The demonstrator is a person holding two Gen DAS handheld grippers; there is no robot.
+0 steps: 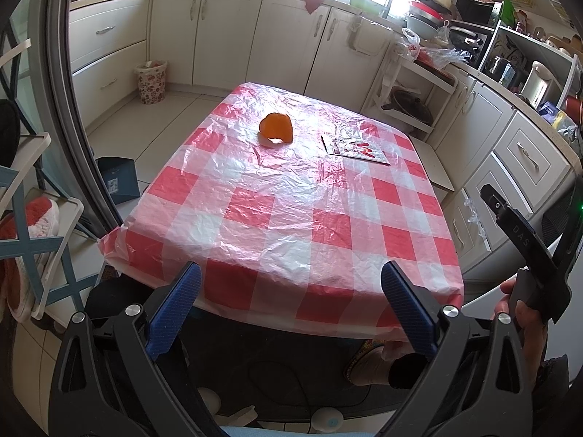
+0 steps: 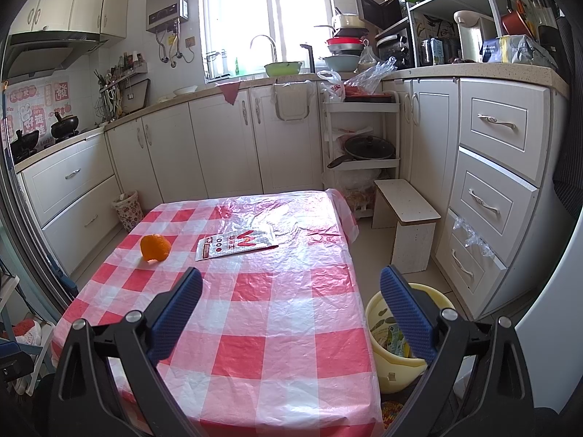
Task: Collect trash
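Two pieces of trash on the table [image 2: 277, 327], both toward the far end: orange peel [image 2: 155, 247] near the far left side, flat empty packet [image 2: 233, 245] just beside it toward the middle, apart from each other. Yellow bin [image 2: 386, 364] on the floor, close to the near right corner of the table, already with some wrappers inside.

Probably the step in hand: reach for the first piece. Better to take the peel with the left gripper [image 1: 291, 313] and the packet with the right gripper [image 2: 291, 317], each on its own side. For the packet, lying flat on the slippery plastic cover, best to come low from its edge and pinch only the packet, not the cover. For the peel, soft closing over the domed top, so no crushing.

Both grippers held over the near edge of the table, pointing forward, fingers wide apart, nothing between them. A hand [image 1: 524, 320] visible on the handle of the right tool, at the near right corner.
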